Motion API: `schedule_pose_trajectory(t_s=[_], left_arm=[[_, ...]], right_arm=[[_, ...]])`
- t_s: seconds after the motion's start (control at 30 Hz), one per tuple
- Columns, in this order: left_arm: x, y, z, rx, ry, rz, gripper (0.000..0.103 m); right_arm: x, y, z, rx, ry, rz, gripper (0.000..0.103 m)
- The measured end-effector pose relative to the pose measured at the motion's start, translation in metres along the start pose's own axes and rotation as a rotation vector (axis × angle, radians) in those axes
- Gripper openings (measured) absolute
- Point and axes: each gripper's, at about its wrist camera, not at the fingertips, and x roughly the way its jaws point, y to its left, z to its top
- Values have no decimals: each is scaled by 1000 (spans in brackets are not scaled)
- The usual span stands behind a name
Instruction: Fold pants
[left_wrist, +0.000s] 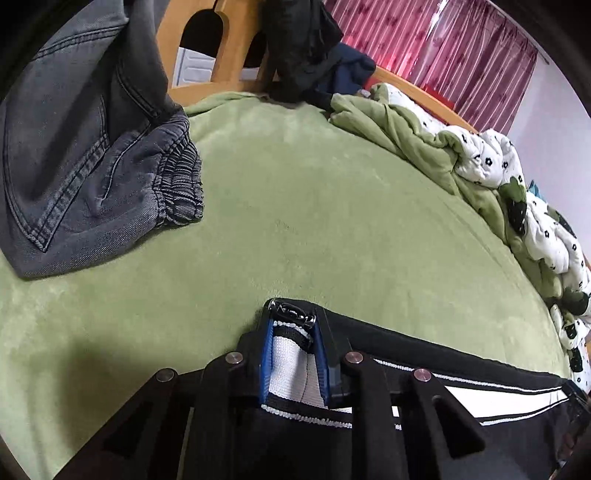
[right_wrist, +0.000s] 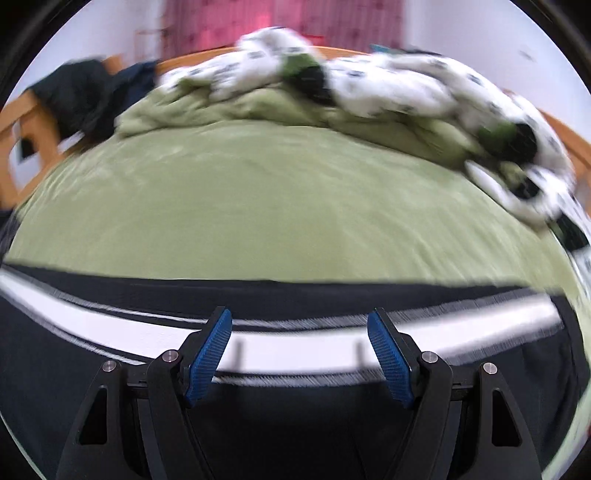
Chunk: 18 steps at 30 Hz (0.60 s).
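Pants are pinched at the striped edge by the left claw; right claw is held wide open above them, on the bed.

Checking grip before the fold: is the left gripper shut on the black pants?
Shut on them: the left gripper pinches the white-striped edge of the black pants between its blue pads.

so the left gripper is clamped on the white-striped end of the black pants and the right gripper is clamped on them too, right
Not quite. The left gripper is indeed shut on the striped end of the black pants, but the right gripper is open: the right wrist view shows its blue pads spread wide above the white stripe, gripping nothing.
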Motion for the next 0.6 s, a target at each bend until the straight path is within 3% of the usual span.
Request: schedule_pose_trajectory(t_s=[0.2, 0.33, 0.37, 0.4, 0.43, 0.53, 0.6], left_arm=[[-2, 4, -2, -8, -9, -27, 19], [-3, 7, -2, -15, -9, -52, 19], [-2, 7, -1, -12, -7, -52, 19], [-2, 6, -1, -9, -8, -51, 19], [-2, 6, -1, -7, -10, -50, 19], [-6, 6, -1, -2, -27, -61, 19], [-14, 8, -1, -11, -54, -92, 19]], right_arm=[[37, 30, 13, -274, 36, 38, 75], [59, 27, 7, -290, 117, 118, 67], [59, 26, 8, -277, 119, 138, 61], [58, 23, 9, -260, 124, 165, 28], [59, 23, 9, -258, 128, 162, 6], [51, 34, 7, -332, 110, 120, 4], [40, 31, 15, -303, 64, 127, 3]])
